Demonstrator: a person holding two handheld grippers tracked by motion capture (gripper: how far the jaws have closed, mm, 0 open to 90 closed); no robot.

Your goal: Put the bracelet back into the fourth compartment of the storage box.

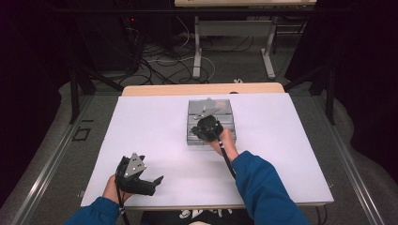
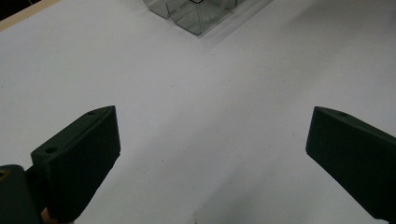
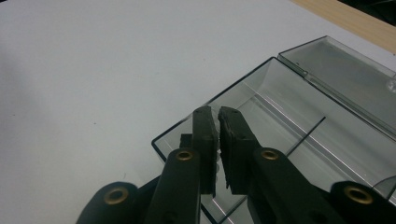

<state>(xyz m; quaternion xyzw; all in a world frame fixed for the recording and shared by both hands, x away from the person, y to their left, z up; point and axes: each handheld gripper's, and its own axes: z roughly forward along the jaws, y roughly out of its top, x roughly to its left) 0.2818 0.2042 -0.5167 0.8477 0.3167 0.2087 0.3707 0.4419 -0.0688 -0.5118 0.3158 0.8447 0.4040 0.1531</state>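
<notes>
At the near left edge of the white-covered desk [image 1: 155, 131], the left claw [image 1: 149, 183] rested low in the person's hand, its jaws spread wide over bare surface and gripping nothing, well apart from the work. Toward the middle and far side of the desk sat the clear plastic box [image 1: 197, 136], its hinged lid [image 3: 345, 74] thrown back flat behind it and its tray split by thin dividers into compartments. Over the box's near part, the right claw [image 1: 202, 123] reached in from a blue sleeve [image 1: 260, 183]; seen along its own jaws, the right claw [image 3: 218, 116] had them pressed almost together with only a thin slit between, tips hanging just inside the tray's near corner. Whether something small was pinched between them could not be told, as the gap was dark and narrow. The compartments that showed looked empty. By the look of it, the box had already been opened, and the job stood at an early or middle stage: the right claw either dropping in or picking out a small piece, or feeling at the rim, with the lid not yet closed and the left claw yet to take any part.
</notes>
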